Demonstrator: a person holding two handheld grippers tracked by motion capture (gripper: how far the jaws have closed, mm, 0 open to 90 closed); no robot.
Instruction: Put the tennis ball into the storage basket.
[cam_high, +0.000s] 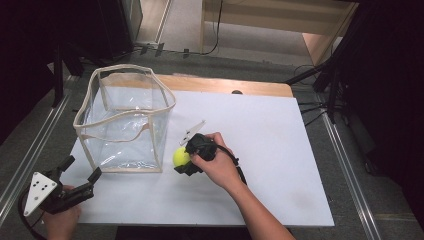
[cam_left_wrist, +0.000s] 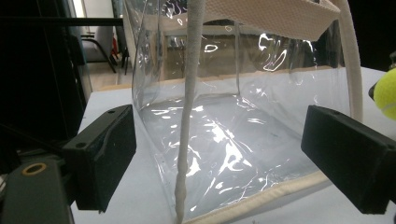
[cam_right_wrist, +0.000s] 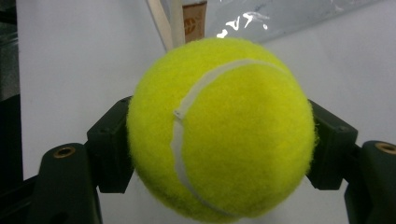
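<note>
- Reaching in from the bottom edge of the high view, the person's right forearm (cam_high: 255, 210) slants up and to the left across the white-topped bench (cam_high: 280, 165), with the right hand (cam_high: 220, 162) wrapped over the body of the right tongs (cam_high: 182, 159).
- Those right tongs point left, toward the clear plastic bag with cream fabric trim (cam_high: 125, 120), and they are clamped on the fuzzy yellow-green tennis ball with a white seam (cam_high: 181, 157).
- In the right gripper view the two black jaws press against opposite sides of the tennis ball (cam_right_wrist: 222, 128), which bulges well past both of them; a corner of the bag shows just behind it.
- The ball sits low over the bench, just to the right of the bag's near right corner; whether it touches the surface or the bag cannot be told.
- At the lower left corner of the high view, the left hand (cam_high: 62, 220) grips the left tongs (cam_high: 80, 172) by their rear, at the bench's near left edge.
- The left tongs (cam_left_wrist: 219, 154) stand wide apart and hold nothing; their jaws aim at the near side of the bag (cam_left_wrist: 233, 116), close to it yet not touching.
- The bag stands upright and open-topped on the left part of the bench.
</note>
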